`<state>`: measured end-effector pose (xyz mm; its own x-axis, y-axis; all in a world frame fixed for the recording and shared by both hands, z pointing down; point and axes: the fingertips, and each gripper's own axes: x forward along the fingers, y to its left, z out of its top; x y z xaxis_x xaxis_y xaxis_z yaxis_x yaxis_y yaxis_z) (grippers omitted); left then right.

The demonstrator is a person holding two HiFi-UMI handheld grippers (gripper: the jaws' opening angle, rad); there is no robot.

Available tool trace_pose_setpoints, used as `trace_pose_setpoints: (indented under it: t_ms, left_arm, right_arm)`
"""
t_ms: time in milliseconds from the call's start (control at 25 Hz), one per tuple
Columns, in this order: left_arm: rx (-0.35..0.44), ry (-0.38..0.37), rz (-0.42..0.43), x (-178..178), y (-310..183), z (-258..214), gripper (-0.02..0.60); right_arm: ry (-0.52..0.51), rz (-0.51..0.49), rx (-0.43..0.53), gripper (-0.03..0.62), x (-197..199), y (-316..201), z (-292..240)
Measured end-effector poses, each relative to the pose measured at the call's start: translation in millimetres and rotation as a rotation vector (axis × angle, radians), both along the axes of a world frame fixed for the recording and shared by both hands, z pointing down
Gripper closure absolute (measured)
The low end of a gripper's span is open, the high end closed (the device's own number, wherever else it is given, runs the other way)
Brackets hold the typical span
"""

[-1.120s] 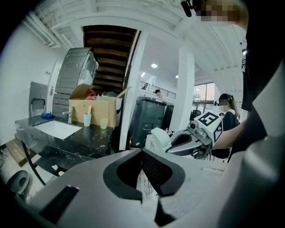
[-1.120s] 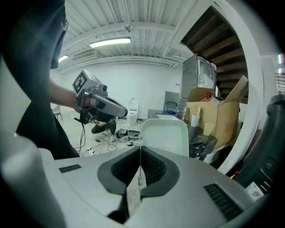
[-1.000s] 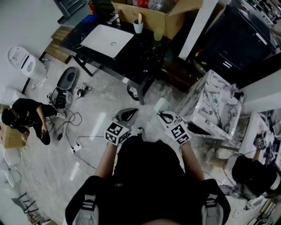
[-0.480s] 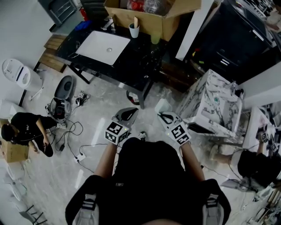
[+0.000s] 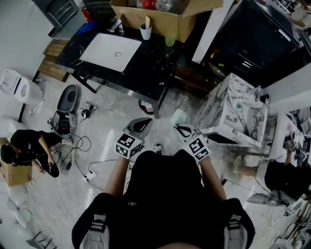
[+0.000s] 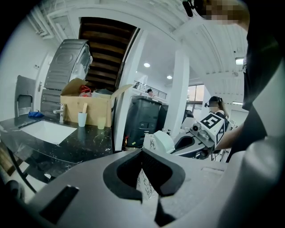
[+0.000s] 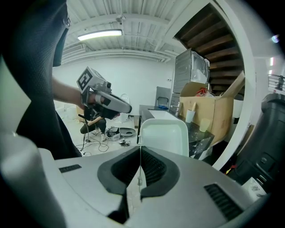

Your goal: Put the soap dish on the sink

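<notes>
My right gripper [image 5: 181, 128] is shut on the rim of a white soap dish [image 5: 178, 116], held above the marble floor. In the right gripper view the soap dish [image 7: 164, 136] stands upright beyond the closed jaws of the right gripper [image 7: 140, 156]. The left gripper [image 5: 138, 126] is shut with nothing in it, level with the right one; the left gripper [image 6: 143, 171] shows only floor through its jaws. The white sink [image 5: 110, 51] is set into a black counter [image 5: 146, 68] far ahead. From the left gripper view the sink [image 6: 46, 131] lies at the left, and the soap dish [image 6: 161, 141] at centre.
A white cup [image 5: 145, 30] and a cardboard box [image 5: 163, 14] stand behind the sink. A marble-patterned block [image 5: 233, 114] is at the right. Cables and a device [image 5: 65, 109] lie on the floor at the left, near a crouching person [image 5: 26, 148].
Both grippers keep their pose and the dish stays gripped. The counter and the floor clutter have slid a little in the head view as the head moved.
</notes>
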<state>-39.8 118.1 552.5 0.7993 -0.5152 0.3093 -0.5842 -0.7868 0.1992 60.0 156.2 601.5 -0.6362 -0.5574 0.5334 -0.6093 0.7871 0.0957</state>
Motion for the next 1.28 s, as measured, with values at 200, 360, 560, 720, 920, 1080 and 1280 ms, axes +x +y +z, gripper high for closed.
trace_pose_setpoints:
  t_ms: [200, 360, 560, 720, 920, 1080, 1280]
  left_arm:
    - [-0.008, 0.001, 0.002, -2, 0, 3, 0.583]
    - [-0.020, -0.005, -0.001, -10, -2, 6, 0.583]
    - [-0.030, -0.013, -0.016, -11, -8, 8, 0.583]
    - [-0.044, -0.023, -0.028, -11, -17, 12, 0.583]
    - [-0.050, -0.038, -0.049, 1, -43, 15, 0.583]
    - [-0.045, -0.042, -0.052, 11, -66, 6, 0.583]
    - [-0.035, -0.061, -0.054, 19, -95, 0, 0.583]
  right_arm:
    - [0.012, 0.000, -0.020, 0.595, 0, 2, 8]
    - [0.009, 0.004, -0.029, 0.595, -6, 0, 10]
    - [0.005, -0.019, -0.041, 0.595, -9, -3, 17]
    - [-0.006, -0.031, -0.049, 0.595, -9, -14, 18]
    - [-0.024, -0.052, -0.054, 0.595, 2, -41, 23]
    - [-0.025, -0.066, -0.060, 0.595, 9, -68, 23]
    - [-0.043, -0.064, -0.070, 0.595, 15, -99, 22]
